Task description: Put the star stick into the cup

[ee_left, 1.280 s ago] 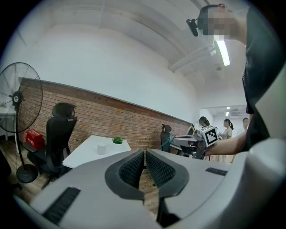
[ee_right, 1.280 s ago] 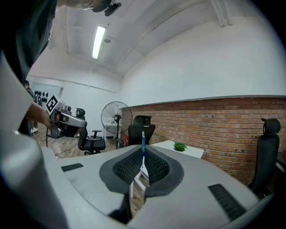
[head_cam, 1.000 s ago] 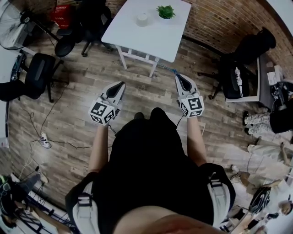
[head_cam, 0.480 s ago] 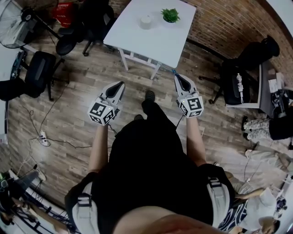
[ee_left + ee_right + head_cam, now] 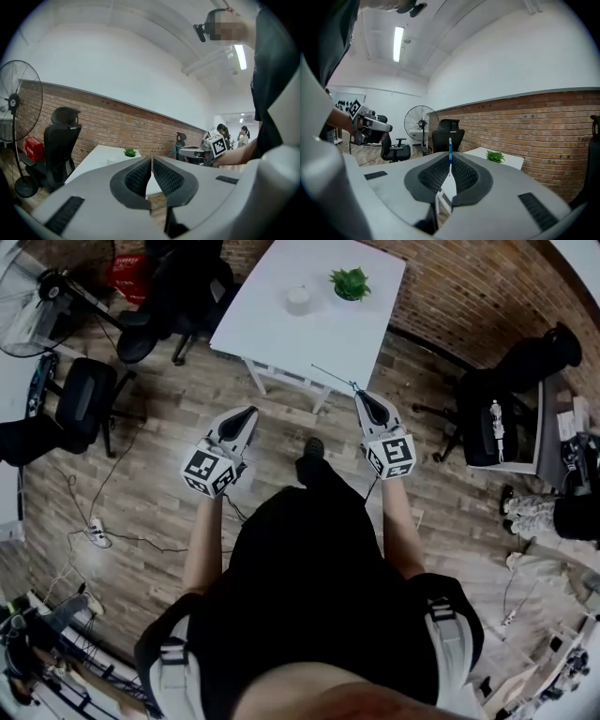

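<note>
Well short of the white rectangular desk, you stand on the wood-plank floor. Both forearms are stretched forward and roughly level. Each hand holds a grey two-jaw gripper aimed toward the desk.

The left gripper has its jaws pressed together with nothing between them. The right gripper has its jaws clamped on the thin blue star stick, which rises upright from between the ribbed black pads in the right gripper view. Seen from above, the stick shows only as a fine dark line slanting out past the jaw tips toward the desk, held in the air. Its shaft is blue, paler where it meets the pads, and its star end is too small to make out.

The count is two grippers, one stick, one desk, one small white round cup and one green potted plant. Cup and plant stand near each other, not touching, toward the desk's far end and well apart from the stick.
</note>
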Demonstrator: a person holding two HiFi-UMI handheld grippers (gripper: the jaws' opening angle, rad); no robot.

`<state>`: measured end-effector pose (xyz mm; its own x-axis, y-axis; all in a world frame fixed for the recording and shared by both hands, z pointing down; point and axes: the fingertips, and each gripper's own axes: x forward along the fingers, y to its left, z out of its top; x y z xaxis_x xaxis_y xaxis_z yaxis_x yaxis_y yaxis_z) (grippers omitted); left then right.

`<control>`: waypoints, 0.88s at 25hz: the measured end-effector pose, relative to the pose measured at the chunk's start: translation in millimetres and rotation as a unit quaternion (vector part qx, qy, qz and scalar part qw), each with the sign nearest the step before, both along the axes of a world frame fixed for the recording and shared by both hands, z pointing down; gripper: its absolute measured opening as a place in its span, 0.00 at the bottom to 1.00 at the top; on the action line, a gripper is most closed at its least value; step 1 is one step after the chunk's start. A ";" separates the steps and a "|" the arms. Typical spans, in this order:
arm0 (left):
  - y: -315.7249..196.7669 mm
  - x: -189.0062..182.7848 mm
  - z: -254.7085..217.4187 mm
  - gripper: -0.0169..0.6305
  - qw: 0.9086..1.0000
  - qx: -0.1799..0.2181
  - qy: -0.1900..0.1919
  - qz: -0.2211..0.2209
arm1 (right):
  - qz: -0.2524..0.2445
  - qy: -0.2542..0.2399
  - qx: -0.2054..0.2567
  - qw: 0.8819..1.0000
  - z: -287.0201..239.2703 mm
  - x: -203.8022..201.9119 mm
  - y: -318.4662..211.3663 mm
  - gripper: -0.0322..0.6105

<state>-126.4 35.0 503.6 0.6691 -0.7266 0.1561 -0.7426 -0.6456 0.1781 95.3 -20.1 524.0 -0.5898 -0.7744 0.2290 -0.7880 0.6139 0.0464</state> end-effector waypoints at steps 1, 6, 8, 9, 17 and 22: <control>-8.1 1.9 -1.7 0.08 1.000 0.000 -0.002 0.000 | 0.000 -0.002 0.001 1.000 -1.4 0.9 -10.3 0.06; -52.2 7.0 -13.2 0.08 1.000 0.001 -0.014 -0.003 | -0.007 -0.017 0.009 1.000 -13.7 0.9 -61.2 0.06; -72.6 10.8 -18.2 0.08 1.000 0.005 -0.017 -0.007 | -0.013 -0.019 0.011 1.000 -15.8 2.1 -79.7 0.06; -82.1 13.2 -20.6 0.08 1.000 0.008 -0.018 -0.009 | -0.016 -0.019 0.011 1.000 -15.5 3.4 -88.3 0.06; -139.9 31.0 -20.9 0.08 0.999 0.009 -0.021 -0.030 | -0.028 -0.024 -0.006 0.999 -3.9 22.1 -151.5 0.06; -170.5 31.7 -20.3 0.08 0.999 0.008 -0.012 -0.051 | -0.045 -0.022 0.005 0.999 -12.9 20.9 -184.1 0.06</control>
<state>-94.8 -135.5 483.3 0.5870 -0.7937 0.1595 -0.8090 -0.5681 0.1506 116.2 -204.2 511.0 -0.6669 -0.7197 0.1932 -0.7306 0.6825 0.0200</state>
